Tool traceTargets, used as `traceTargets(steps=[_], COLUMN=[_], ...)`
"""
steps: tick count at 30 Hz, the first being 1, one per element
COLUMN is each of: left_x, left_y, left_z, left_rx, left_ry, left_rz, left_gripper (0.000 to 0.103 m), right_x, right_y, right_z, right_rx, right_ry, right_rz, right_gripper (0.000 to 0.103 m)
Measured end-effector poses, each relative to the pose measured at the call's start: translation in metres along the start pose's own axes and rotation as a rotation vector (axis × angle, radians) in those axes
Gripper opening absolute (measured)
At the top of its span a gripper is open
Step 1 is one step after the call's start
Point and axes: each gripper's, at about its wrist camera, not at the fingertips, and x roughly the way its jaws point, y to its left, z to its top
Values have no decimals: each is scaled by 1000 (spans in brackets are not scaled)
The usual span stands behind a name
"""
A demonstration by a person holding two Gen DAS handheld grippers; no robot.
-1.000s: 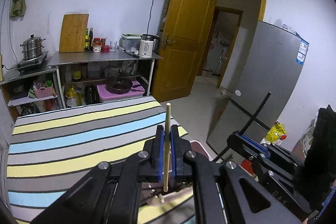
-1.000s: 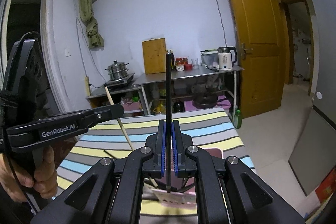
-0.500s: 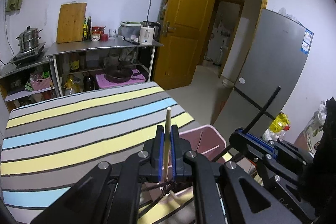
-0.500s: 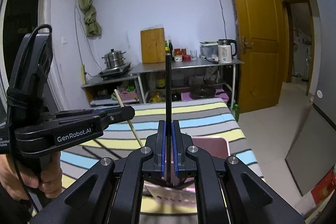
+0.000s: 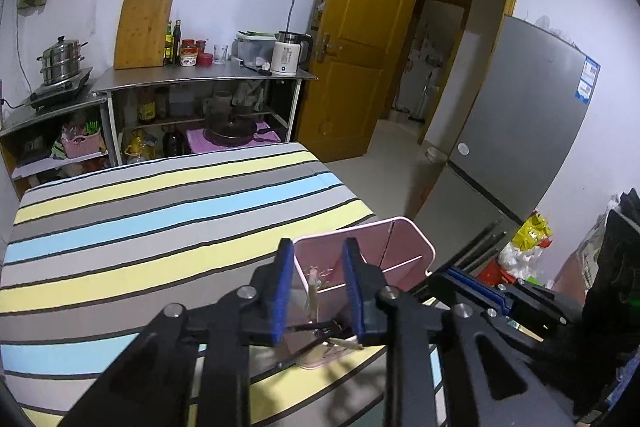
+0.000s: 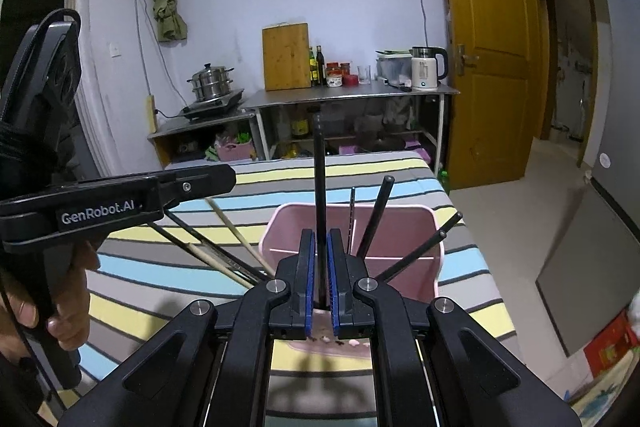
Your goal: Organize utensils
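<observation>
One pink holder, three black chopsticks inside

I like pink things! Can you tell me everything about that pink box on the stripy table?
The pink utensil holder looks like smooth plastic, with rounded corners, an open top and thin dividers splitting it into compartments. It stands upright on the striped tablecloth near the table's edge. Several black chopsticks lean inside it, poking above the rim, and tiny dark marks dot its near side.

One pink holder, four dark chopsticks, two pale wooden chopsticks, two grippers, one kettle, one cutting board, one steamer pot.
</observation>
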Motion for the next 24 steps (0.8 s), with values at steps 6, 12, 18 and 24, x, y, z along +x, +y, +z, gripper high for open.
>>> traceTargets(steps=[6,12,18,24], left_x=[-17,-41,-63,-80], left_y=[4,-2,-9,-16], left_z=[-2,-11,-22,-43], left_rx=[-17,-4,9,8], left_ry=[-34,-80,-119,-151], left_rz=[1,7,8,29], left_gripper=[29,33,37,39], right_x=[-17,-33,-44,-56], right_y=[2,5,8,15], right_z=[1,-4,-9,-21], right_rx=[-7,0,2,-3], right_ry=[-35,-54,-57,-56], right_rz=[-20,-21,-19,-14], right_gripper=[19,22,22,23])
